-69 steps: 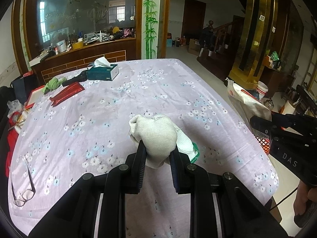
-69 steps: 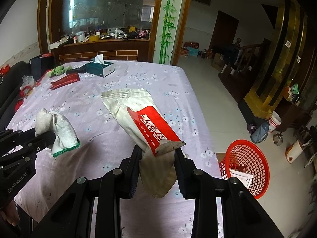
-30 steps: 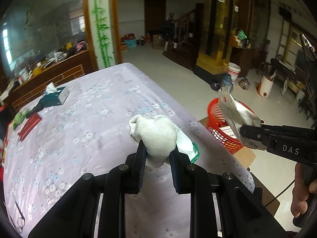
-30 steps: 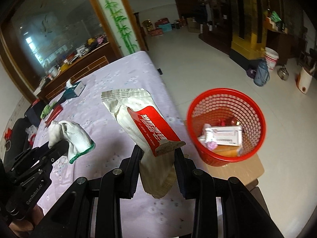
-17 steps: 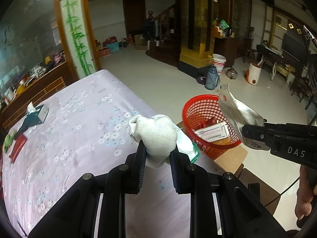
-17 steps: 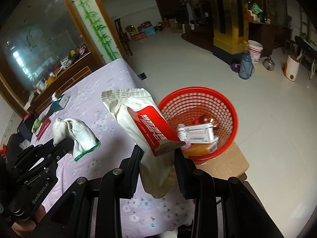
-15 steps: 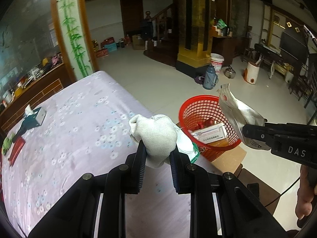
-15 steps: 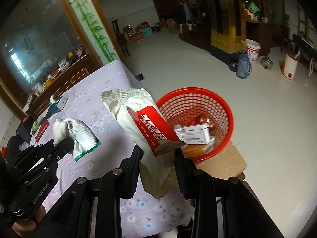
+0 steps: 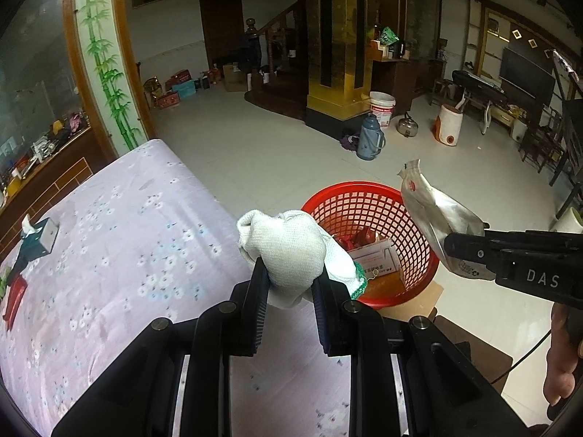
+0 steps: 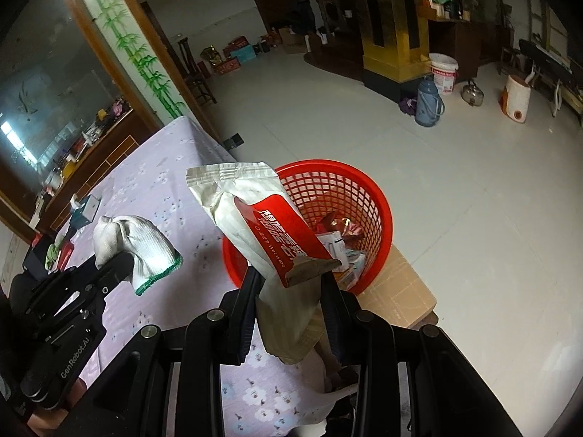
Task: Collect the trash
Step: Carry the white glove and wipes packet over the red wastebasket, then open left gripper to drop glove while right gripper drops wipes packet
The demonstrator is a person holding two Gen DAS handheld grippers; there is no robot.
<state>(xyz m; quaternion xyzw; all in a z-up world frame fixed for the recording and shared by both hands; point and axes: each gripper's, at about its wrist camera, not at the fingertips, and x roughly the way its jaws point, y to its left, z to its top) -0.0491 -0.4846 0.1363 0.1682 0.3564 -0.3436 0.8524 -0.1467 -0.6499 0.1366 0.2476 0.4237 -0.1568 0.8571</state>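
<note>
holding a white glove point(image 9: 291, 247), the left gripper point(image 9: 289, 287) hangs at the table edge point(image 9: 204, 196); the right gripper point(image 10: 291, 291) clamps a wet-wipe pack point(image 10: 262, 218), nearer the red basket point(image 10: 379, 215) just beyond and below.

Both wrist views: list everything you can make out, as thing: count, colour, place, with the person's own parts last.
Work glove: 1, white with green cuff, in left gripper.
Wet wipe packet: 1, white and red, in right gripper, above the basket's near rim.
Basket: 1, red mesh, on a low wooden stand beside the table.
Trash in basket: several pieces, including a white box and red wrappers.
Tablecloth: 1, lilac floral, over the table.
Tissue box: 1, teal, far table end.
Thermos: 1, blue-grey, on floor.
Bucket: 1, white, by the gold pillar.
Kettle: 1, metal, on floor.
Left gripper: black, shut.
Right gripper: black, shut.
Hand: 1, right edge.
</note>
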